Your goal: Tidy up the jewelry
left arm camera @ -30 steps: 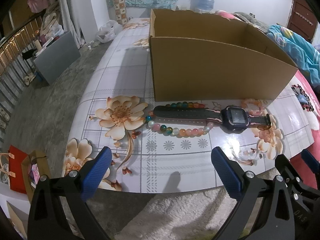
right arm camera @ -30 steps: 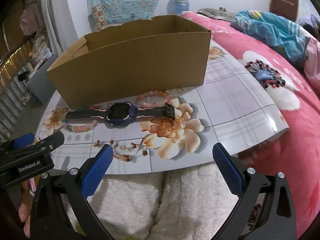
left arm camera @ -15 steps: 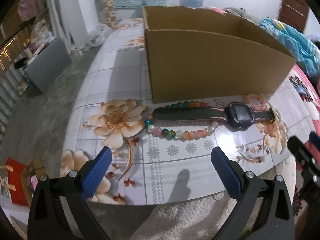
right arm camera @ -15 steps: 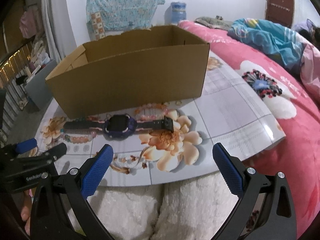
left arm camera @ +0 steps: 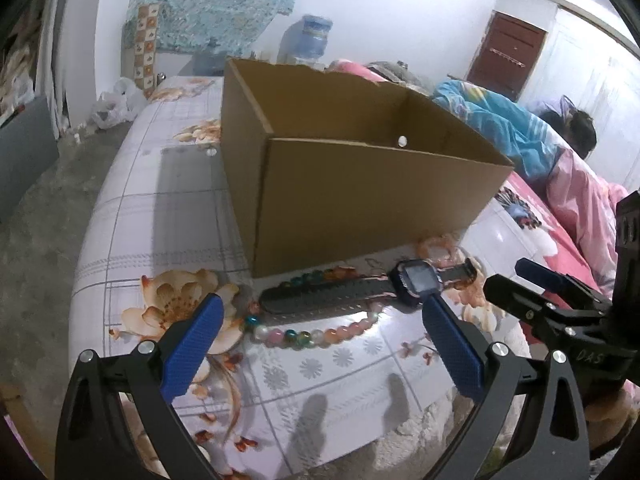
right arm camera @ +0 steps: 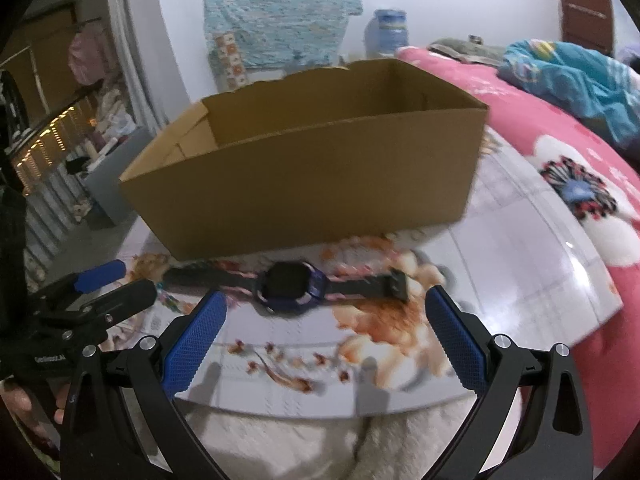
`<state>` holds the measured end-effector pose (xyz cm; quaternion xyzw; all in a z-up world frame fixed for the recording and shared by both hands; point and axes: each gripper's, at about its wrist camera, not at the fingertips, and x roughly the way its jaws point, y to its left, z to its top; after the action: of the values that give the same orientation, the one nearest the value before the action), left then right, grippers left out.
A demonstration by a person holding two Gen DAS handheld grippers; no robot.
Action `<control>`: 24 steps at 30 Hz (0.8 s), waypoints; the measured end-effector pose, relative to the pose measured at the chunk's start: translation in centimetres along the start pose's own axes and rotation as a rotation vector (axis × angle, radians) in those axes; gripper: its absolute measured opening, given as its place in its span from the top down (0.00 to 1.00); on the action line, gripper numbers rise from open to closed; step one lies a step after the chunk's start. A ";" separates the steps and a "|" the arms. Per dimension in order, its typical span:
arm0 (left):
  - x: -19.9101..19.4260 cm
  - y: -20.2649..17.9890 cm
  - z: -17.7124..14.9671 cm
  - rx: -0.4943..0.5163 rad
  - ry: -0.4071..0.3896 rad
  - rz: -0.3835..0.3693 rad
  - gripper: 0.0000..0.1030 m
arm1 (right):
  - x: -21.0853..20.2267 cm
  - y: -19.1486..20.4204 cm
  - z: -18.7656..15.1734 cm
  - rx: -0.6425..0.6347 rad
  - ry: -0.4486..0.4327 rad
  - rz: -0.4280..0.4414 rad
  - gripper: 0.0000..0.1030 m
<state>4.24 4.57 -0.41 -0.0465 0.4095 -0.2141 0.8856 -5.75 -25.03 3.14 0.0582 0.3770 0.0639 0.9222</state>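
Lying flat on the flowery desk (left arm camera: 168,208) is a dark watch (left arm camera: 414,283) with a long black strap, just in front of a big brown box (left arm camera: 360,196). A string of colored beads (left arm camera: 308,334) curls around the strap, touching it. More pink beads (left arm camera: 436,246) sit close to the box, near the watch's other end.

The left claw (left arm camera: 320,340) is spread wide and holds nothing. Its blue fingers (left arm camera: 192,344) sit low over the desk, with the beads and the strap between them.

The right claw (right arm camera: 322,330) is spread wide too, and empty. From its camera the watch (right arm camera: 290,286) lies just ahead, between the two blue fingers (right arm camera: 454,338). The picture there is a bit blurry.

The box is open on top, and nothing shows inside. A pink bed (right arm camera: 560,152) with a blue blanket (right arm camera: 568,68) is beside the desk.
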 end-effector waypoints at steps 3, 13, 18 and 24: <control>0.5 0.9 0.3 -0.010 0.015 -0.036 0.05 | 1.2 0.8 0.7 -0.019 0.011 0.023 0.23; 1.6 2.3 0.7 -0.053 0.076 -0.143 0.28 | 4.9 0.7 1.1 0.001 0.141 0.030 0.63; 2.2 1.6 0.8 -0.034 0.117 -0.203 0.34 | 6.0 1.2 1.0 -0.001 0.171 0.016 0.67; 3.0 2.3 1.1 -0.084 0.148 -0.178 0.35 | 6.4 1.7 1.0 -0.011 0.172 0.011 0.67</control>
<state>7.54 5.25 -2.43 -0.1040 0.4766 -0.2775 0.8277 -0.66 -22.42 -0.24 0.0494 0.4540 0.0760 0.8864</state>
